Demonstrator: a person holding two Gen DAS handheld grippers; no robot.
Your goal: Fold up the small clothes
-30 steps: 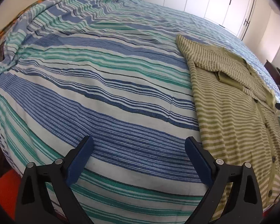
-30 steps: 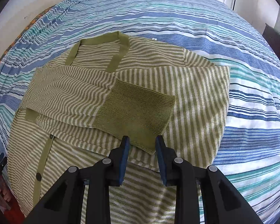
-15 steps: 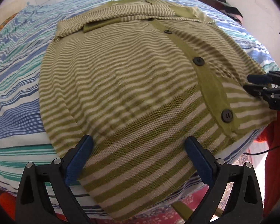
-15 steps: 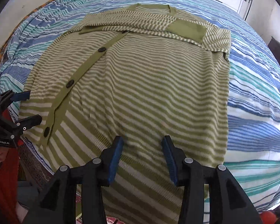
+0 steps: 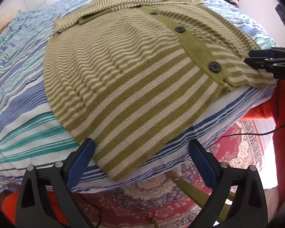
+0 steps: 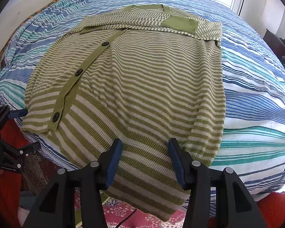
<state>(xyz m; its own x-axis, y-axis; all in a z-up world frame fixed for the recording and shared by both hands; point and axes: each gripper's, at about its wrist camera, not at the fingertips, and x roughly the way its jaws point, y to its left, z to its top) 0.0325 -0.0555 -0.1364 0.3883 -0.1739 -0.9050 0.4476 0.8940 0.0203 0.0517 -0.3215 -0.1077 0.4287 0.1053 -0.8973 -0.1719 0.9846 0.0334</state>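
Now both tongs (image 5: 140,159) (image 6: 145,159) hover apart over the cardigan's (image 6: 142,87) hem, the right opening.

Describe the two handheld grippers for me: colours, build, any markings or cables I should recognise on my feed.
Both match: the left gripper and right gripper have black angular frames with triangular cut-outs, silver rivet heads, and flat dark blue pads lining each finger. White lettering is printed on each body, too partly seen to read in full. A thin black cable trails over the patterned red rug. Red-orange fabric shows beside the grippers, possibly clothing.
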